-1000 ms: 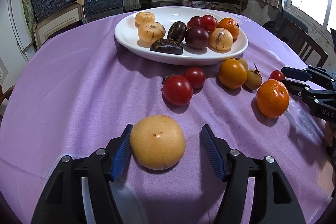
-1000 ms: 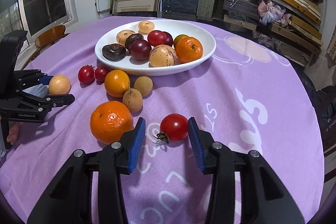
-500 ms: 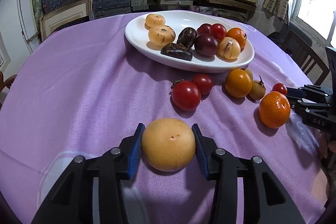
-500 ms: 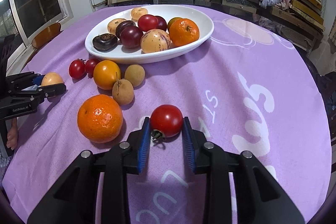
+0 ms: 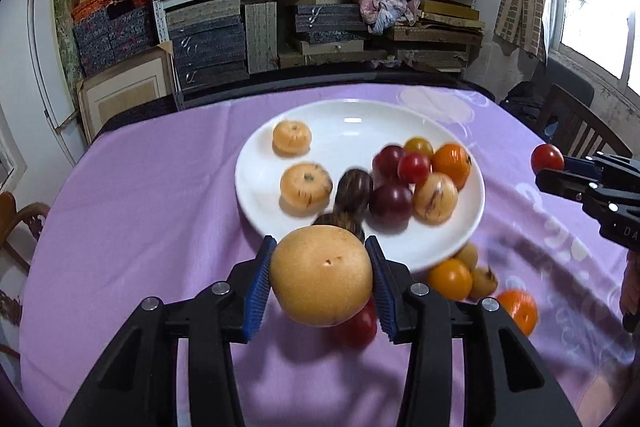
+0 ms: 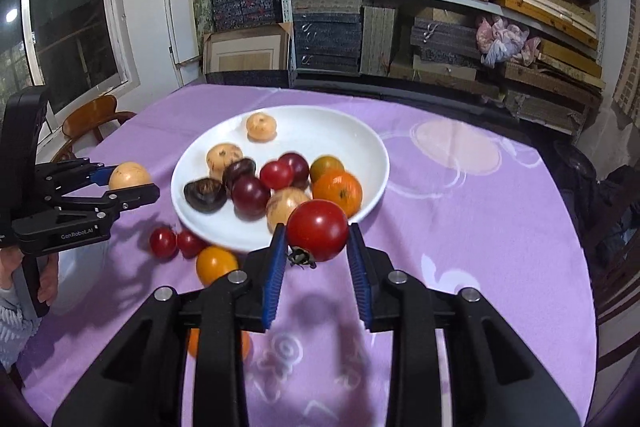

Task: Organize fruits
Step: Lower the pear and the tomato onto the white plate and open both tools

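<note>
Tomato [image 6: 317, 229] in right claw [image 6: 318, 263], stem toward camera.

The plate [image 6: 372, 163] sits near the middle of the surface [image 6: 480, 227], with the shelving [image 6: 400, 7] behind it and a cluster of fruit lying in its near half (two more pieces sit apart toward its far left rim). On the surface before the plate's near edge lie several loose fruits [image 6: 214, 261], left of the right tongs [image 6: 318, 259]. The left tongs [image 5: 318, 281] hold a pear [image 5: 320, 277] above the surface before the plate, and the right tongs hold a tomato [image 6: 317, 230] raised before the plate's near right edge.
</note>
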### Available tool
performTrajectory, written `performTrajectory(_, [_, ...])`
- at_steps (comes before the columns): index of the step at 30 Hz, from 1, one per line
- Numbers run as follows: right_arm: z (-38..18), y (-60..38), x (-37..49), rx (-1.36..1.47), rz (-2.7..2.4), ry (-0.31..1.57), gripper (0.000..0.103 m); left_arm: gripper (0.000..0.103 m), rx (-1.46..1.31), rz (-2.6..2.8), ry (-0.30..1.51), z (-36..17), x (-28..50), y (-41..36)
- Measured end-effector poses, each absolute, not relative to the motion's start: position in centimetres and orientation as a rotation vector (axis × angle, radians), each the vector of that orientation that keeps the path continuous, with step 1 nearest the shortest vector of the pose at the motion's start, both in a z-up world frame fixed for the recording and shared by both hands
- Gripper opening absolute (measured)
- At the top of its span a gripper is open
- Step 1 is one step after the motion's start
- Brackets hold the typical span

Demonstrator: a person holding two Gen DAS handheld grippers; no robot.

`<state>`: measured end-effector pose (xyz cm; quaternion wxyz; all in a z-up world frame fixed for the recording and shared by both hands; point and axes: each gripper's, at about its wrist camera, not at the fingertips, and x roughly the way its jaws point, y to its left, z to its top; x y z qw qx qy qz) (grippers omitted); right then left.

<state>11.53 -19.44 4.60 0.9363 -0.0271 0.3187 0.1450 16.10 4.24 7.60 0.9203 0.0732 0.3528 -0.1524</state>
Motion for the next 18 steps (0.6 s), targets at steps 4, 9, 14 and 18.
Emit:
performTrajectory(4, [5.7,-18.1,17.3,-0.044,0.287,0.692,0.030,0.045,0.115,-0.311,0.733,8.8,20.7,2.8])
performTrajectory(9, [4.3,-16.5,24.4,-0.028,0.246,0.758,0.029,0.045,0.103,-0.288,0.789,7.8,26.2,1.3])
performTrajectory(14, [2.1,-14.9,28.6,-0.050,0.231,0.817,0.030,0.045,0.072,-0.286,0.829,6.1,29.8,0.4])
performTrajectory(18, [0.7,-14.3,30.4,-0.058,0.237,0.860,0.030,0.046,0.068,-0.285,0.845,4.8,31.0,0.2])
